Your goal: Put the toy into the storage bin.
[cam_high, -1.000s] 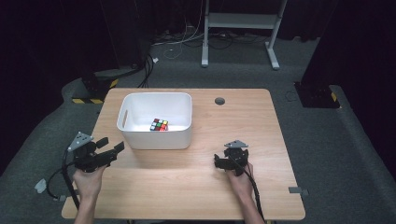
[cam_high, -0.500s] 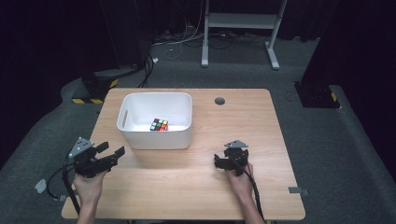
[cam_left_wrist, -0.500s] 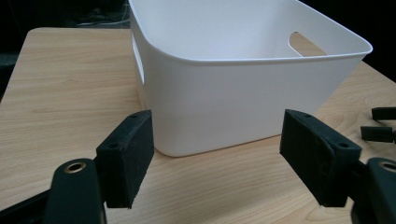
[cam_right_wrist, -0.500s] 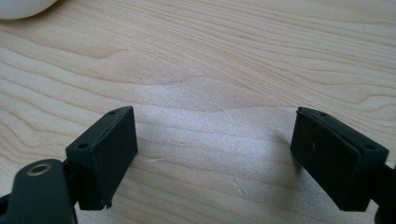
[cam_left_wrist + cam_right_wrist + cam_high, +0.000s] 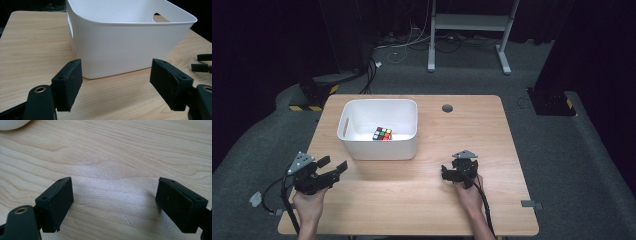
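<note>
Puzzle cube (image 5: 382, 133) in white bin (image 5: 404, 147)

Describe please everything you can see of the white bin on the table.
The white bin is a rectangular tub that looks like smooth plastic, with rounded corners, walls flaring slightly upward and a cut-out handle slot in each short side. It stands upright and open-topped on the wooden table, left of centre toward the far edge. A colourful puzzle cube lies inside on its floor. The left claw, open, points at its near wall without touching it.
</note>
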### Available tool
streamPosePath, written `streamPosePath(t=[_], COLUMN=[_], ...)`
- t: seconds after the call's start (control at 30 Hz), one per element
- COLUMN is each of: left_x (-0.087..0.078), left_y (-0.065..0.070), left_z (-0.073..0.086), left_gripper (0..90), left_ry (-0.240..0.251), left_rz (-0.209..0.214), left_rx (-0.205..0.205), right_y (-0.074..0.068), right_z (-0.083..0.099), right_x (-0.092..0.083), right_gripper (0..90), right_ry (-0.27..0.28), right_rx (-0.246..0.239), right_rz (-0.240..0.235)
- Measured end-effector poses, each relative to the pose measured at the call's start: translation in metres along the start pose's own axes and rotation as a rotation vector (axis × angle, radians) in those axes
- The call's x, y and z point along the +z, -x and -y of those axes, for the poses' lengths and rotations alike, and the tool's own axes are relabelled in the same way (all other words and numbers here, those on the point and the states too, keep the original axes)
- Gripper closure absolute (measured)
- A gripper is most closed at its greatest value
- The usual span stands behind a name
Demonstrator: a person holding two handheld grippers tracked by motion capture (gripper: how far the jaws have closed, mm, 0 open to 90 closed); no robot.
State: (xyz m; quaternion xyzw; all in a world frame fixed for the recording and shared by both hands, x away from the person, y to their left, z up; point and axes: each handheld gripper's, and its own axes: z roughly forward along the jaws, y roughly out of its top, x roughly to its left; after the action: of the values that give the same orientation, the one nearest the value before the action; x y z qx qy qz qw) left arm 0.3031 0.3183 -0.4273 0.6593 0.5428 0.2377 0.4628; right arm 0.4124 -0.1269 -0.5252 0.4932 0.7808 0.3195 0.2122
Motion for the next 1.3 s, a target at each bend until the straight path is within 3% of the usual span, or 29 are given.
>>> streamPosePath(t=[1.3], left_x=[0.015], left_y=[0.003], left_z=[0.021], left_gripper=[26.1], left_ry=[-0.036], left_rz=[-0.014], left_rx=[0.008], right_y=[0.0], right_z=[0.0], right_x=[0.0], right_gripper=[14.6], right_ry=[0.0], right_rx=[0.0], right_rz=[0.001])
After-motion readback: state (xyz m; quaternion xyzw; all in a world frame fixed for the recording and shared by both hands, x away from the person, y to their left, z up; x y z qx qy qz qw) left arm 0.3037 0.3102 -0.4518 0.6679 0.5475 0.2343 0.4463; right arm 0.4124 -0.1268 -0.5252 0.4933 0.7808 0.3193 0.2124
